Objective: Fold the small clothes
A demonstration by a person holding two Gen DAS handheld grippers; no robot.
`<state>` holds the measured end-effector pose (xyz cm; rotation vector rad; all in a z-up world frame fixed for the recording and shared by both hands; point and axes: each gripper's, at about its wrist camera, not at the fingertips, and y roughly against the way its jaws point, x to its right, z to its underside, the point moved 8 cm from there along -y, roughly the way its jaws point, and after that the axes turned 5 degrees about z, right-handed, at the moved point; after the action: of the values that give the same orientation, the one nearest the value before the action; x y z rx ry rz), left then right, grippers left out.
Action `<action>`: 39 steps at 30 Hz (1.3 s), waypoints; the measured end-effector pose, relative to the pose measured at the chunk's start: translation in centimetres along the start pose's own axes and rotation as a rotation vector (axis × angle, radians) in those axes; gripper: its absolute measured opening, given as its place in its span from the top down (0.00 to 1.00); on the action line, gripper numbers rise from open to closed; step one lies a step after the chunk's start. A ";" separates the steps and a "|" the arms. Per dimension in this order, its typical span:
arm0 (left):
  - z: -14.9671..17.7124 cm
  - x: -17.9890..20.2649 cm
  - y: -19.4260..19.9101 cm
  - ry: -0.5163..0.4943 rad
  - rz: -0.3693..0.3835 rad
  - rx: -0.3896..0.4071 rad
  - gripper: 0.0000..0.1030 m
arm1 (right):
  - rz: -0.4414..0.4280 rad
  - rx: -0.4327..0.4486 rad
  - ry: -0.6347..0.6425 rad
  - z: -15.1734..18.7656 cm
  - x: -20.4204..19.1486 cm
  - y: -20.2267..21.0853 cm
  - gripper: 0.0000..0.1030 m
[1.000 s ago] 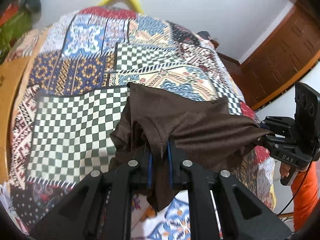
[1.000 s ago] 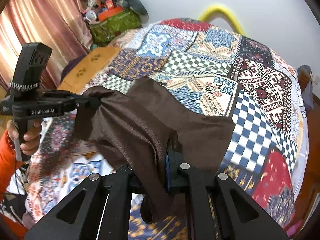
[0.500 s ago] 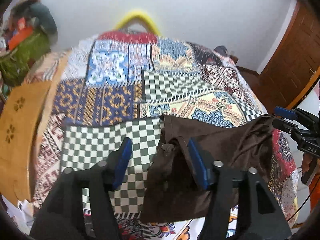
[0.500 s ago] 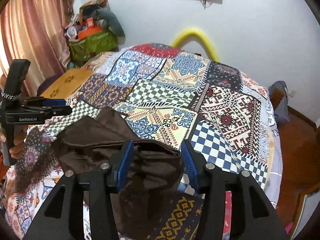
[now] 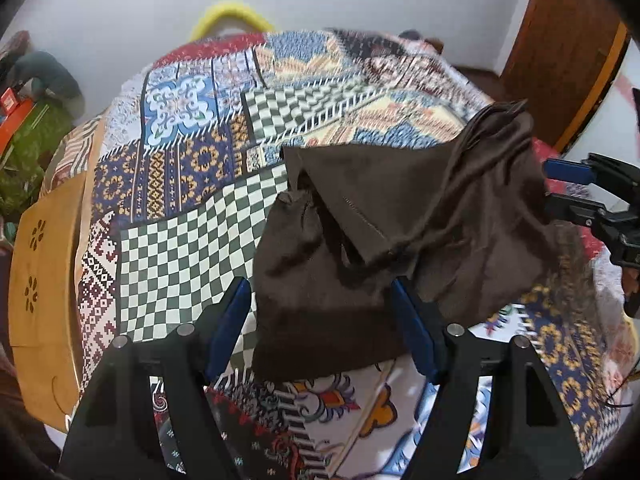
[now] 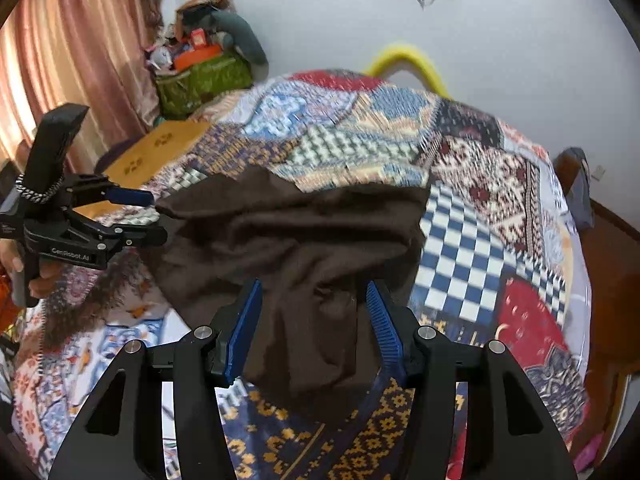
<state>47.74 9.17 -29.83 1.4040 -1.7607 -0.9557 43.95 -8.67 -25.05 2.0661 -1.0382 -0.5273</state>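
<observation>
A dark brown small garment (image 5: pixel 384 220) lies crumpled and partly folded on the patchwork bedspread (image 5: pixel 180 168). It also shows in the right wrist view (image 6: pixel 296 248). My left gripper (image 5: pixel 320 320) is open, its blue pads standing either side of the garment's near edge, holding nothing. My right gripper (image 6: pixel 312 320) is open too, over the garment's near part, holding nothing. The right gripper shows at the right edge of the left wrist view (image 5: pixel 576 196), and the left gripper at the left of the right wrist view (image 6: pixel 136 216), both beside the cloth.
A wooden board (image 5: pixel 44 280) lies along the bed's left side. A green bag with clutter (image 6: pixel 204 76) stands by the pink curtain (image 6: pixel 60 60). A yellow hoop (image 6: pixel 408 60) leans on the far wall. A wooden door (image 5: pixel 568 40) is at the right.
Both grippers were shut on the brown garment one second ago. They opened and let it drop on the bedspread, then drew back slightly.
</observation>
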 end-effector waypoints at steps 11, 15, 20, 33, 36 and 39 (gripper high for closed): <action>-6.2 -6.9 0.3 0.305 -0.041 0.141 0.31 | 0.059 0.010 -0.146 0.1 5.1 -1.0 0.51; -4.7 -7.2 -0.4 0.304 -0.013 0.102 0.31 | 0.040 0.018 -0.147 0.4 5.3 -0.6 0.56; -2.1 -5.7 -2.4 0.255 0.031 0.014 0.31 | -0.014 0.039 -0.151 0.1 3.9 -0.4 0.56; -5.4 -2.6 0.8 0.132 0.020 0.192 0.95 | -0.030 -0.049 -0.124 2.8 2.6 -3.0 0.94; -7.4 -2.6 1.2 0.135 -0.007 0.249 0.95 | -0.023 -0.037 -0.117 3.1 2.6 -2.8 0.95; -8.2 -3.2 -1.0 0.163 -0.019 0.206 0.95 | -0.026 -0.038 -0.140 3.5 3.0 -2.9 0.95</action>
<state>55.81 11.15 -26.80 1.5820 -1.7647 -0.6630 44.89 -11.52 -29.61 2.0347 -1.0741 -0.7085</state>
